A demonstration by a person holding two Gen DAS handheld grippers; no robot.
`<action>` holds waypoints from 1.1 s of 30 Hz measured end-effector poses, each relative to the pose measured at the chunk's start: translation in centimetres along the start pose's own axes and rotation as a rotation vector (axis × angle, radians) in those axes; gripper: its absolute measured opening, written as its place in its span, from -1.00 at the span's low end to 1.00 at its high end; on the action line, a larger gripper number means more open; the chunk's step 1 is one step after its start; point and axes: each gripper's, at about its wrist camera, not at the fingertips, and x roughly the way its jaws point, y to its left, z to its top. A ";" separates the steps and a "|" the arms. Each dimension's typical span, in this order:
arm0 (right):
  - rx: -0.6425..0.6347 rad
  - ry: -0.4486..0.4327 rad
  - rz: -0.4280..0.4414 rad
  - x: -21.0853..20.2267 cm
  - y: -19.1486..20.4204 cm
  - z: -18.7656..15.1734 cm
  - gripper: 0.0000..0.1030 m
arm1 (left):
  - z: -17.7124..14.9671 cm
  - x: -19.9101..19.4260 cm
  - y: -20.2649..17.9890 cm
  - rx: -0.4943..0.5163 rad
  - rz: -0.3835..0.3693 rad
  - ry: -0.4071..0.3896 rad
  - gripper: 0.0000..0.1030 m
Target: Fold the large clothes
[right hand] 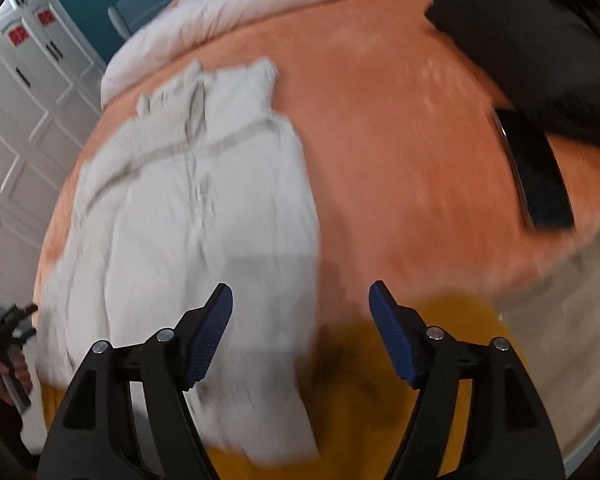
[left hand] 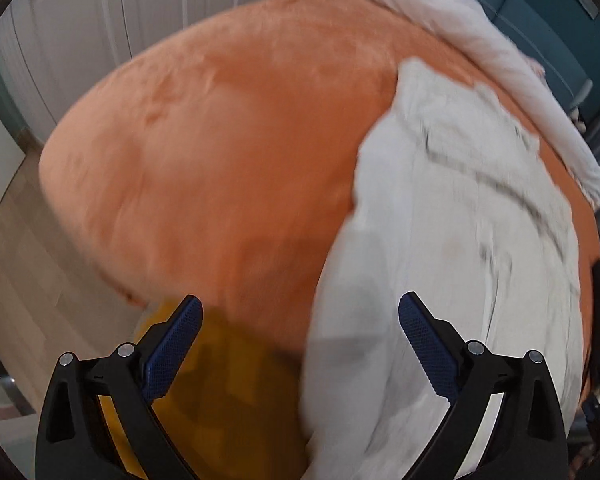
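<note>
Left wrist view: the left gripper [left hand: 300,316] hangs released and empty above the orange bedspread [left hand: 220,152]; the white garment [left hand: 440,240] lies lengthwise ahead, under its right pad.

Right wrist view: the right gripper [right hand: 300,304] is likewise released and empty; the white garment [right hand: 192,208] lies beneath its left pad, long axis running away up the bedspread [right hand: 400,140]. Neither looks clearly nearer.

The large garment [right hand: 188,200] is pale grey-white, a soft, creased cloth spread flat on an orange bedcover. In the right wrist view it fills the field from about 11 o'clock down to 6 o'clock, its narrow, rumpled end at 11 o'clock and its broad lower end hanging over the bed's near edge onto yellow fabric. A seam line runs down its middle. In the left wrist view the garment [left hand: 440,248] lies from 2 to 5 o'clock.
</note>
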 end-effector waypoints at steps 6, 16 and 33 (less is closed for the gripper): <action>-0.035 0.088 0.068 -0.2 0.3 -5.5 0.40 | -4.3 -0.7 -0.3 0.069 -0.060 0.052 0.87; -0.153 0.161 0.103 1.3 3.5 -6.3 0.16 | -7.0 0.1 -3.7 0.152 -0.153 0.073 0.38; -0.472 0.207 0.114 -7.4 7.4 -5.8 -0.77 | -8.5 -8.7 -5.1 0.383 -0.241 0.064 -0.93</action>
